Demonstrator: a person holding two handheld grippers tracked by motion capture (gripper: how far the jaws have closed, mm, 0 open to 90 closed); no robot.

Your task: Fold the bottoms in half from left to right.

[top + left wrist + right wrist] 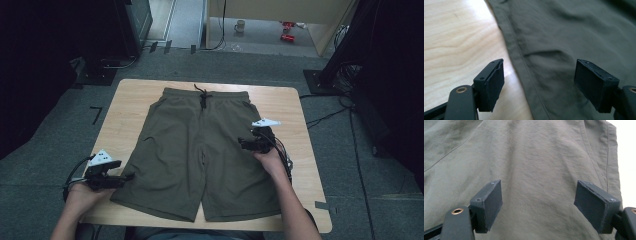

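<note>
A pair of olive green fabric shorts (pixel 200 150) lies flat on the light wooden table (pixel 125 115), waistband and dark drawstring on the far side. The left claw (pixel 127 177) is at the outer side seam of the shorts' left leg, the forearm low over the near table corner. Its jaws stand wide apart, one over bare wood, one over cloth. The right claw (pixel 243 145) hovers above the shorts' right leg, jaws also spread and empty, wrist bent inward.
</note>
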